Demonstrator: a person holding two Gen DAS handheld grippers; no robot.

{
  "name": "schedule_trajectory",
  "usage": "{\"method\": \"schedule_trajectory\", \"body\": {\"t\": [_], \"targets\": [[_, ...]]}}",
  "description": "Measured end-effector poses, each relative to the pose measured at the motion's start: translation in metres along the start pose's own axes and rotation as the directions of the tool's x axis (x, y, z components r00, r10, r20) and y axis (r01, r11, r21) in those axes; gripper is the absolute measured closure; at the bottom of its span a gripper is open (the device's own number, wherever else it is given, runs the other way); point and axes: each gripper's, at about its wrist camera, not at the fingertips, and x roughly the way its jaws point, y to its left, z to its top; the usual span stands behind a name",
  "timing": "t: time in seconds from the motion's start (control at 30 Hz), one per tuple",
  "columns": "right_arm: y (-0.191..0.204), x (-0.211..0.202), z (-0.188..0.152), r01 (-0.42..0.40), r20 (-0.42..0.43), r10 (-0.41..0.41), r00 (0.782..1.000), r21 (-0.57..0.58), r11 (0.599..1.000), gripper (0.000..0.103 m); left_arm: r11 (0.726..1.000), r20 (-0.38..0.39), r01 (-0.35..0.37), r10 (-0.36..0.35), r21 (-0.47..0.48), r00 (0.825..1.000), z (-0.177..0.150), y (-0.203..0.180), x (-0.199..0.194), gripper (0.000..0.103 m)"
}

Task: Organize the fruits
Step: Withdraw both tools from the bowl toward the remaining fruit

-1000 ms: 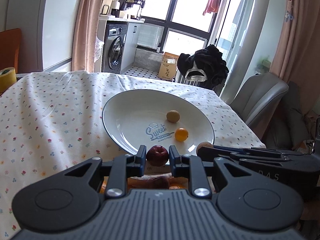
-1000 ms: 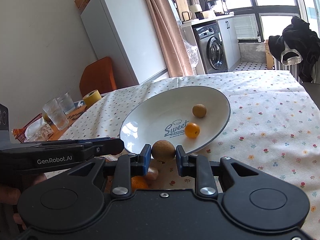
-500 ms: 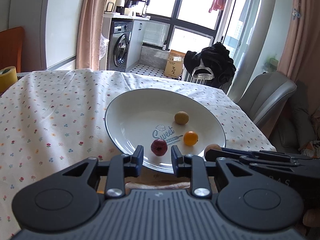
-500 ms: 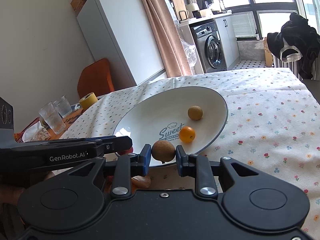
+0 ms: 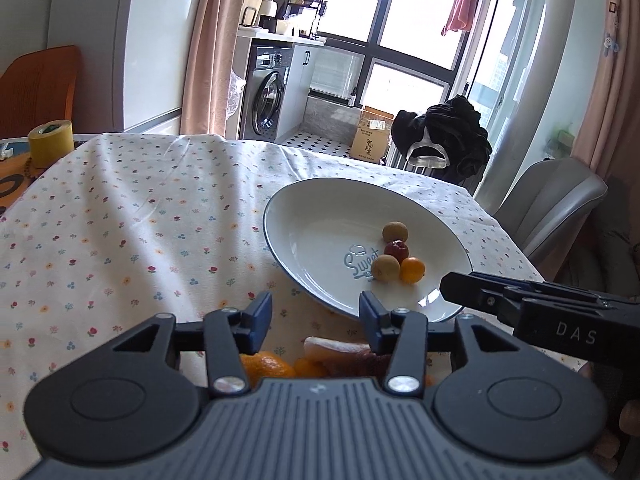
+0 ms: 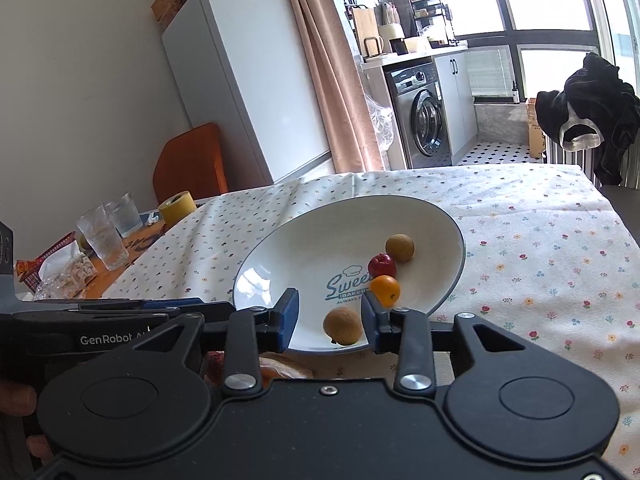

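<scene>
A white plate [image 5: 320, 216] [image 6: 304, 248] on the flowered tablecloth holds two brown fruits [image 5: 395, 231] [image 5: 385, 267], a red fruit [image 5: 396, 250] [image 6: 381, 265] and a small orange [image 5: 412, 270] [image 6: 385, 290]. My left gripper [image 5: 316, 316] is open and empty, back from the plate's near rim. My right gripper [image 6: 330, 318] is open over the near rim, with a brown fruit [image 6: 343, 325] lying loose on the plate between its fingers. More fruit [image 5: 266, 366] lies below the left gripper, mostly hidden.
A yellow tape roll [image 5: 51, 142] [image 6: 177, 209] and two glasses [image 6: 103, 236] stand at the table's left end. A grey chair [image 5: 552, 208] stands right of the table. The right gripper's finger [image 5: 520, 300] shows at the plate's right.
My left gripper opened, let the red fruit onto the plate and drew back left. My right gripper opened and released the brown fruit onto the plate.
</scene>
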Motion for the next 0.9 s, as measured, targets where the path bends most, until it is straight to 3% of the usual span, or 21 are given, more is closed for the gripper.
{"method": "schedule_trajectory", "body": {"t": [0.2, 0.37, 0.9], "targets": [[0.005, -0.005, -0.003, 0.005, -0.019, -0.005, 1.000, 0.001, 1.000, 0.064, 1.000, 0.011, -0.021, 0.021, -0.010, 1.000, -0.004, 0.006, -0.012, 0.043], [0.010, -0.012, -0.007, 0.012, -0.024, -0.012, 1.000, -0.003, 1.000, 0.060, 0.999, 0.042, -0.036, 0.037, -0.016, 0.998, -0.007, 0.010, -0.026, 0.027], [0.026, -0.036, -0.017, 0.017, -0.021, -0.017, 1.000, -0.030, 0.999, 0.044, 0.997, 0.063, -0.062, 0.065, -0.043, 0.996, -0.024, 0.022, -0.057, 0.022]]}}
